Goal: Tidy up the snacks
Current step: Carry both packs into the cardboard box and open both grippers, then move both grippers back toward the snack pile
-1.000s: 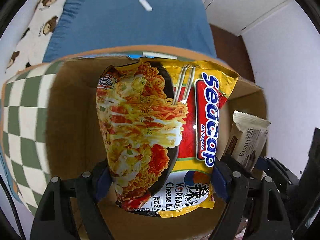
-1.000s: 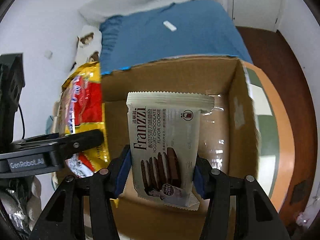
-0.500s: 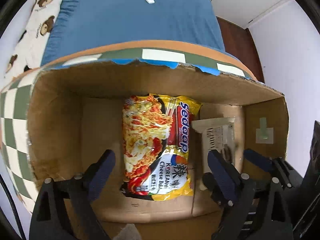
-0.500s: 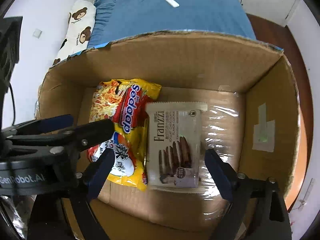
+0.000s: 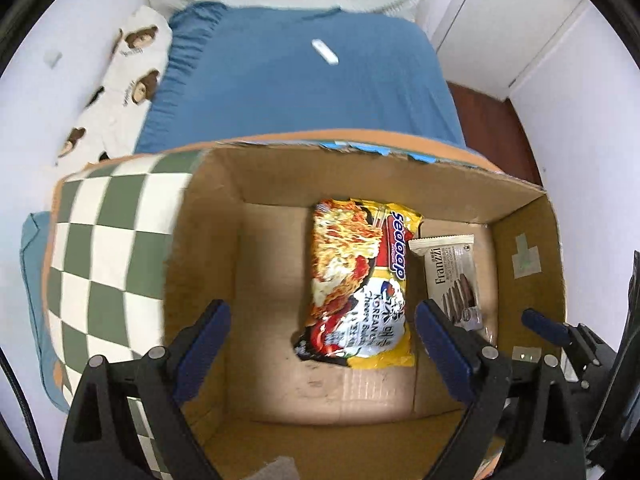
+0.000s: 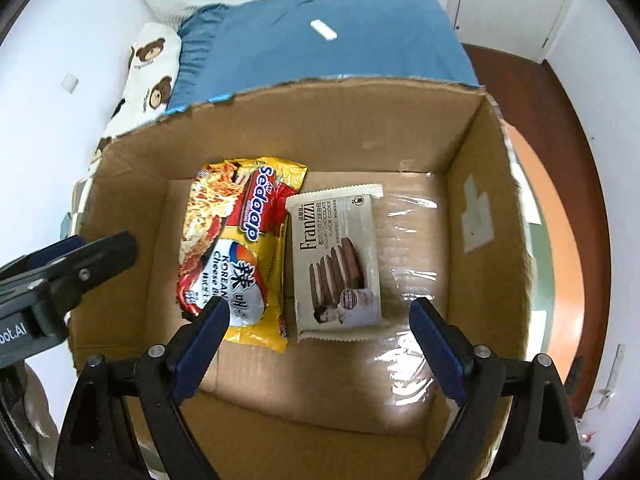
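Observation:
A yellow and red Sedaap noodle packet lies flat on the floor of an open cardboard box. A beige Franzzi cookie packet lies flat right beside it, on its right. My left gripper is open and empty above the box's near side. My right gripper is open and empty above the packets. One blue-padded finger of the left gripper shows at the left of the right wrist view.
The box stands on a green and white checked cloth with an orange border. Behind it is a blue bed with a small white object and a bear-print pillow. White walls and brown floor lie to the right.
Both grippers opened and let go of their packets, which now lie on the box floor. Both grippers have since risen and pulled back from the box.

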Available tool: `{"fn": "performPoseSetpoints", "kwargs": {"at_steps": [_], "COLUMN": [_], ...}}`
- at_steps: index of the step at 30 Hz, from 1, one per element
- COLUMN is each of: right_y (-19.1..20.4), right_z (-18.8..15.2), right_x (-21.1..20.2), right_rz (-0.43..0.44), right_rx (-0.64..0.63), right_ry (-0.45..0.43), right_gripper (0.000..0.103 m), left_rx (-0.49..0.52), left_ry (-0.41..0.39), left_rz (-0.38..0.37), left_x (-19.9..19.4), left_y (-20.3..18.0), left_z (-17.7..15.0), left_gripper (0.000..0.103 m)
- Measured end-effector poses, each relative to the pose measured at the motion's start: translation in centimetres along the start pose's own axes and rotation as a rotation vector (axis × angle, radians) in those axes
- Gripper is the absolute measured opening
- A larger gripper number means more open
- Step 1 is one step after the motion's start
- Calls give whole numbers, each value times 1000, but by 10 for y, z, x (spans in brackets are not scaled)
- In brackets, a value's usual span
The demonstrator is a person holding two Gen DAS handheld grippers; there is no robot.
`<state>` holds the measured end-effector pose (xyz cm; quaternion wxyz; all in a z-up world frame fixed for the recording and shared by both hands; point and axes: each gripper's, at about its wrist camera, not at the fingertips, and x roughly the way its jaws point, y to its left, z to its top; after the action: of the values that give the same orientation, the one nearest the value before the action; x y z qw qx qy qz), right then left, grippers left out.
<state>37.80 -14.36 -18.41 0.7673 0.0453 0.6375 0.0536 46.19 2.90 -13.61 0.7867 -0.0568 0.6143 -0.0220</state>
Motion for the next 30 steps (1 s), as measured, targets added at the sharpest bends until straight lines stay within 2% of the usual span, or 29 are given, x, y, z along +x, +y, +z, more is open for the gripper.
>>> {"fn": "performPoseSetpoints", "kwargs": {"at_steps": [8,14,19,22,25,28,30], "right_y": [5,16,22,23,23,22,16], "right_z": [-36,-69,-98,-115,-136,-161,-179], "right_x": [-59,-105,-141,-154,-155,-140,-123], "right_rz": [-35,-45,-18,12,59,99,125], "right_rx": [1,-18,-5,18,49,86,132], "right_ry": [-129,-225,-289,-312,-299,-256,-217], "right_gripper": [93,93,93,93,93,93,93], "left_rx": [48,71,72,62,51,-2,-73], "left_ry": [-146,-214,-267,-275,-263,-194,-113], "left_rz": [29,1,-19,-33,-24,-35,-47], "left_x": [-50,-86,-112,-120,-119,-102,-77], "left_y": [7,5,5,9,19,39,59], "left_z": [-33,-64,-91,-107,-127,-150,-166], "left_gripper": [94,94,94,94,94,94,94]}}
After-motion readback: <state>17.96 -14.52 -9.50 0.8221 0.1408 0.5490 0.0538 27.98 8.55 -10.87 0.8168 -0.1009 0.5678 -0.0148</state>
